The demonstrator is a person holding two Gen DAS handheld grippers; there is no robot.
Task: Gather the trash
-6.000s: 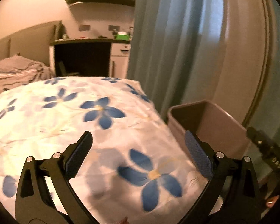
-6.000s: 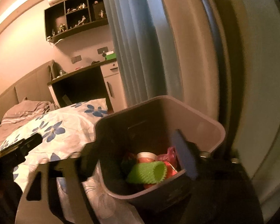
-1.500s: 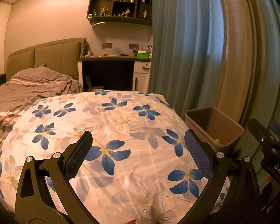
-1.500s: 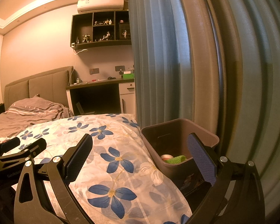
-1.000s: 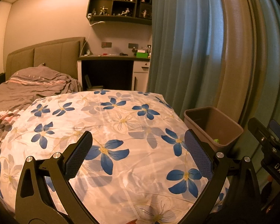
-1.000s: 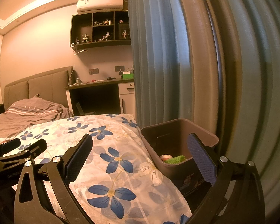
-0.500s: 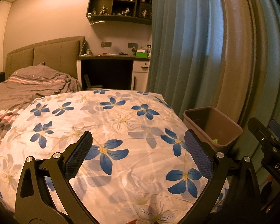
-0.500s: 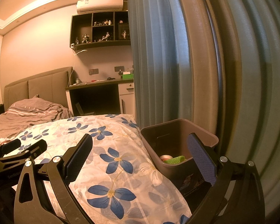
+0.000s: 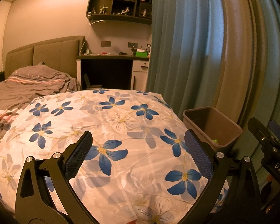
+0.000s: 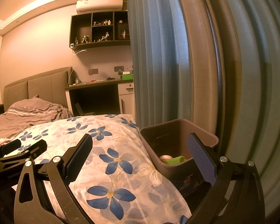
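At the far left lies a rumpled brown blanket (image 9: 33, 82) by the headboard; next comes the floral duvet (image 9: 110, 130), which fills the middle of the bed and shows no litter anywhere on it. The left gripper (image 9: 138, 155) hangs over the duvet's near edge with its jaws spread wide and nothing between them. To the right, off the bed's right edge and against the blue curtain (image 9: 179, 43), stands the brown bin (image 9: 212, 128). The right gripper (image 10: 140, 158) is likewise wide apart and empty, its right finger crossing in front of the bin's near wall.

Judging by the bare duvet and the filled bin, the collecting looks close to done — the sensible step now is a slow sweep of both cameras over the bed's left edge and the blanket folds before stopping. Keep the jaws apart and level during that sweep, so any scrap can be taken at once.

The left wrist view catches only a speck of green over the bin's rim. The right wrist view looks down inside: a green ribbed piece (image 10: 174, 159) and what may be a small round can (image 10: 166, 157) — dim light makes that uncertain.
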